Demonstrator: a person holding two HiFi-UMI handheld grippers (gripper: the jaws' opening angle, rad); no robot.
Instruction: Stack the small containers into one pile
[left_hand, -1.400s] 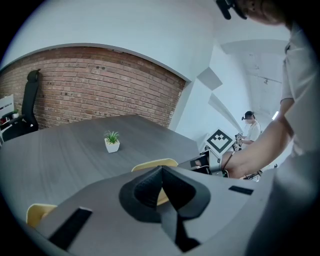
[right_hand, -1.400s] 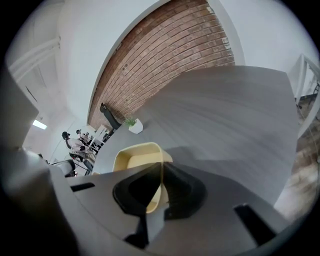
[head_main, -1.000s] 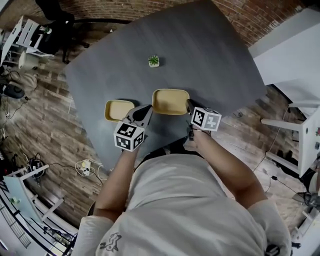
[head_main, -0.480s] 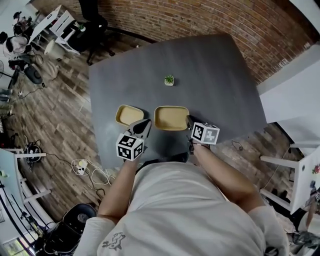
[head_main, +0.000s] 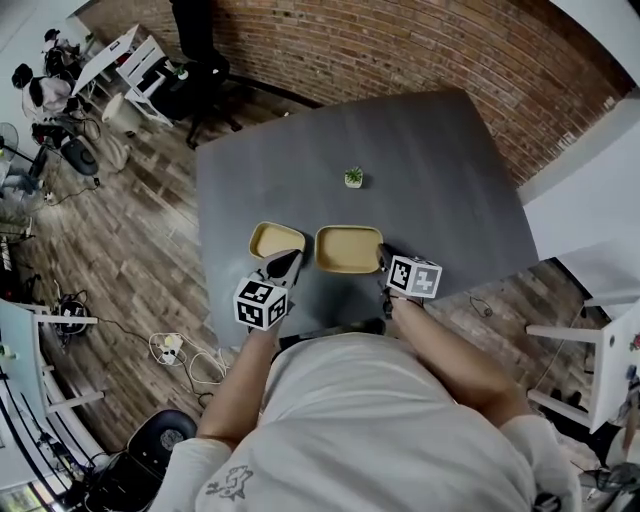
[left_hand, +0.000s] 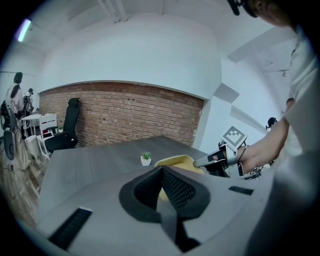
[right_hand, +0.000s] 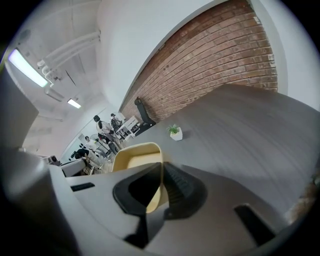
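Right gripper view: yellow container (right_hand: 134, 156) apparently clamped between right tongs (right_hand: 162, 169).

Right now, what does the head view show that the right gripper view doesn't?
Only the head view: the smaller yellow container, the left gripper beside it, and the wooden floor. Only the right gripper view: the right gripper shut on the wall of the larger yellow container, plus ceiling lights. Both: that larger container, the small potted plant, the grey table and the brick wall.
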